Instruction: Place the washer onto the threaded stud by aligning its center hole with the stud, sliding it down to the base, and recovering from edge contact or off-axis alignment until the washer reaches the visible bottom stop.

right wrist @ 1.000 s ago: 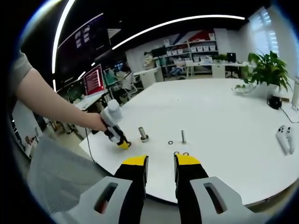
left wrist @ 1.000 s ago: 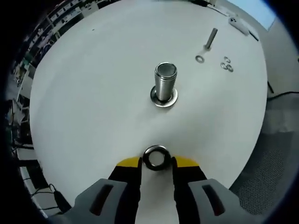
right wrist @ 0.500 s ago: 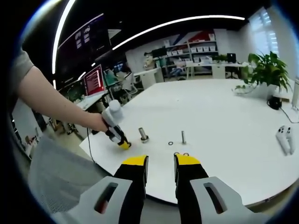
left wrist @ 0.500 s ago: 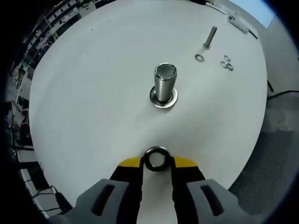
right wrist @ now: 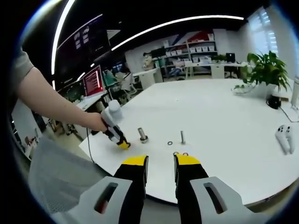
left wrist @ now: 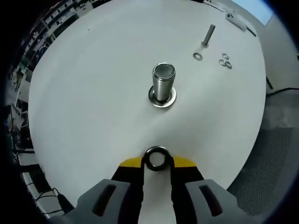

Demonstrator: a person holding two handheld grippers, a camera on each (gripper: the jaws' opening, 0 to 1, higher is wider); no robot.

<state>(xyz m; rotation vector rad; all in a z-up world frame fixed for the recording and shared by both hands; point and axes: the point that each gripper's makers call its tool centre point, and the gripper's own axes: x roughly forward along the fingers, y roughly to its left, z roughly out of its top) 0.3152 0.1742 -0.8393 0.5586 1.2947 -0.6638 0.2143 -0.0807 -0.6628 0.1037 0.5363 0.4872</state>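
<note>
In the left gripper view my left gripper (left wrist: 157, 161) is shut on a dark metal washer (left wrist: 156, 158), pinched by its rim between the yellow-tipped jaws. Ahead stands the threaded stud (left wrist: 163, 82), upright on its round base flange (left wrist: 162, 98), a good way beyond the washer. In the right gripper view my right gripper (right wrist: 161, 162) hangs open and empty in front of the white table (right wrist: 224, 116). That view also has the left gripper (right wrist: 122, 144) held by a person's hand, close to the left of the stud (right wrist: 142, 134).
A loose bolt (left wrist: 208, 35), a small washer (left wrist: 197, 56) and a few little rings (left wrist: 225, 61) lie far right on the table. The table edge (left wrist: 243, 158) curves off to the right. White controllers (right wrist: 284, 137) and a potted plant (right wrist: 266, 70) sit at the far side.
The left gripper view has shifted slightly, so the stud and loose parts sit a little higher and to the left; the washer stays pinched. The right gripper has not moved.
</note>
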